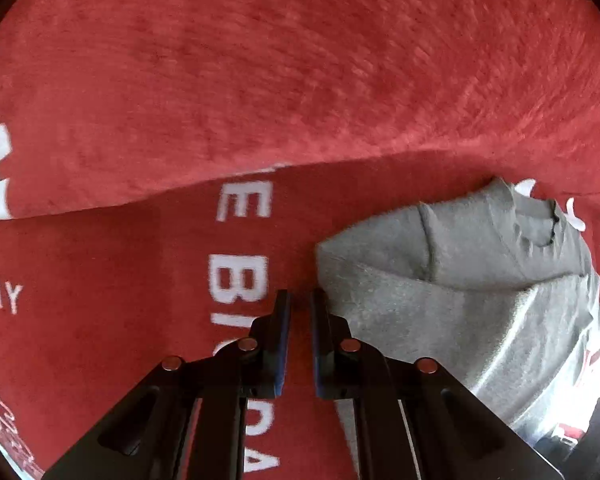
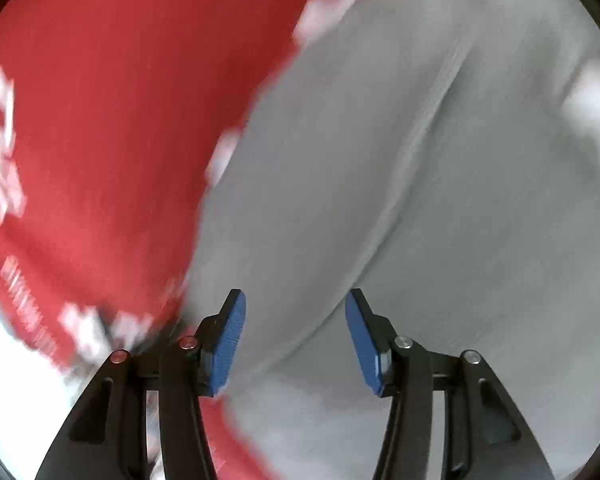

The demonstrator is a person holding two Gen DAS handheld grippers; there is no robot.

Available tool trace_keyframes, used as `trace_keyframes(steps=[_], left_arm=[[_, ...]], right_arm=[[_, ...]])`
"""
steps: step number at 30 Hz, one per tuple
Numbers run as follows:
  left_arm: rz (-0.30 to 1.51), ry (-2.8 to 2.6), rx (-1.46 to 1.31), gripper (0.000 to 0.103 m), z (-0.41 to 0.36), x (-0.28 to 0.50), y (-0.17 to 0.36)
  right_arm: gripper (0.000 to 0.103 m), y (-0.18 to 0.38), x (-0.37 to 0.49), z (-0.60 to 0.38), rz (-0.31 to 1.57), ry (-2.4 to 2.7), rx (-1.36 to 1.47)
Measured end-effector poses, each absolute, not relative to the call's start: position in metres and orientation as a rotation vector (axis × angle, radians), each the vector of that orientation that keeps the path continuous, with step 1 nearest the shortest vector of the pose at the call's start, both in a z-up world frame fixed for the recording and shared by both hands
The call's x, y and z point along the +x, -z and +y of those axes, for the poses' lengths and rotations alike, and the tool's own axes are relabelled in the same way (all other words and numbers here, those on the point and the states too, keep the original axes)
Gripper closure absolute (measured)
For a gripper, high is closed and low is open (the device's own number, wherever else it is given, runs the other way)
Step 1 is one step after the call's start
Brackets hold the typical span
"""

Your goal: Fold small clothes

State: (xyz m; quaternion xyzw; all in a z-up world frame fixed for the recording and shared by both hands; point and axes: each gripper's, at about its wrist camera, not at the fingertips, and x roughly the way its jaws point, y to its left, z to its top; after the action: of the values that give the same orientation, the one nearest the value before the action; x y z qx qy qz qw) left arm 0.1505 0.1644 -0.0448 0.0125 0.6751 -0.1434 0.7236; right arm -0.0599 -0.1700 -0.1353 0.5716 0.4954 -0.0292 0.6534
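I see a grey fleece garment (image 1: pixel 460 280) lying on a red plush blanket with white lettering (image 1: pixel 260 80). My left gripper (image 1: pixel 300 300) is narrowly parted beside it; my right gripper (image 2: pixel 294 304) gapes wide over it, empty.

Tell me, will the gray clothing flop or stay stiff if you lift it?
Probably flop: the gray garment already lies in soft folds and creases on the red blanket. Its fuzzy knit looks grippy, so it likely won't slip. It seems light, though one pinched corner would let the rest dangle.

Left claw (image 1: pixel 300 300) nearly closed — right claw (image 2: pixel 295 300) spread wide, both empty.
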Motion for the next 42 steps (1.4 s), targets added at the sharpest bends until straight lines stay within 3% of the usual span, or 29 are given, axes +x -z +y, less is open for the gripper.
trace_keyframes(steps=[6,17,27,28,29,30,38,42], left_arm=[[1.473,0.376,-0.013,0.093,0.191,0.158,0.030],[1.470,0.472,-0.123,0.093,0.224,0.158,0.017],[1.542,0.498,-0.159,0.093,0.186,0.160,0.038],[1.534,0.492,-0.146,0.093,0.186,0.160,0.037],[1.511,0.481,-0.121,0.093,0.189,0.160,0.033],[1.492,0.471,-0.101,0.093,0.191,0.160,0.031],[1.386,0.341,0.046,0.093,0.224,0.152,0.007],[1.287,0.343,0.135,0.093,0.217,0.133,-0.016]], right_arm=[[0.047,0.174,-0.022,-0.071,1.142,-0.021,1.397],[0.061,0.172,-0.013,-0.052,1.110,-0.080,1.398],[0.061,0.180,-0.002,-0.041,1.129,-0.074,1.376],[0.070,0.181,-0.002,-0.043,1.130,-0.068,1.386],[0.095,0.180,0.003,-0.042,1.134,-0.060,1.396],[0.097,0.181,0.007,-0.041,1.137,-0.061,1.410],[0.096,0.195,0.031,-0.014,1.252,-0.112,1.308],[0.092,0.176,0.022,-0.023,1.254,-0.151,1.248]])
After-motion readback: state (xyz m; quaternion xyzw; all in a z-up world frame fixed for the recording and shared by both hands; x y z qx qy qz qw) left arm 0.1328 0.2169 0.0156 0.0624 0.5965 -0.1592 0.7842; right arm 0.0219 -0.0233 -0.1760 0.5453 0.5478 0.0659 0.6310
